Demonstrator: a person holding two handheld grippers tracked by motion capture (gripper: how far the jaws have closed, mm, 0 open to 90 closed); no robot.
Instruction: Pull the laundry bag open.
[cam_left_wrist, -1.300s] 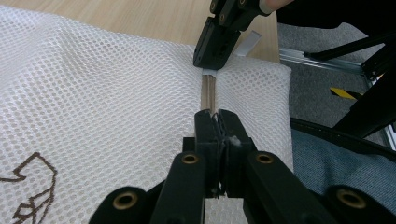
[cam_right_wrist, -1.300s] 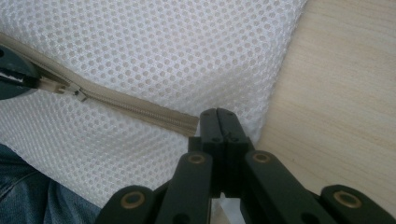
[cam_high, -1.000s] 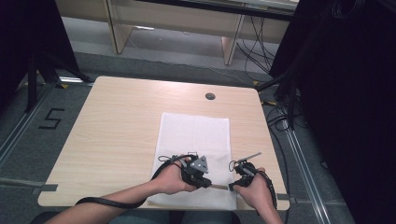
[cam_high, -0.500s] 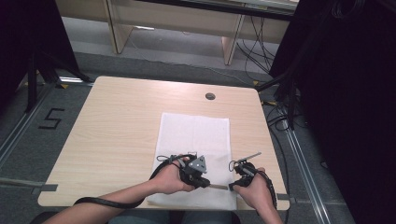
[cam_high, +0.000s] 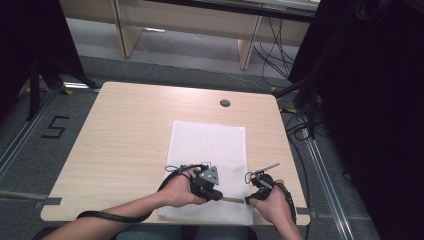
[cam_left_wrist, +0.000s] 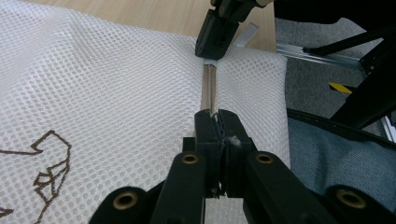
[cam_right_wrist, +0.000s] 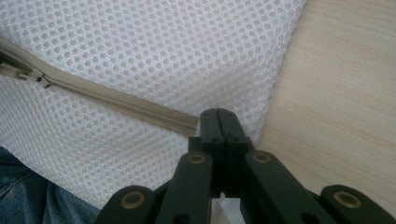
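Moved: nothing; both hands stayed put.
Left hand-held gripper (cam_left_wrist: 215, 122): clamped on zipper (cam_left_wrist: 208, 88).
Right hand-held gripper (cam_right_wrist: 220, 120): pinching zipper end of mesh bag (cam_right_wrist: 154, 51).
Bag: flat on desk (cam_high: 125, 130).

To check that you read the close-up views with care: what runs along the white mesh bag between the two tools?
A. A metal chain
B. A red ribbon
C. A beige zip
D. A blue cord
C: both tool views show a beige zip crossing the white mesh bag, with the left tool and the right tool shut at its two ends.
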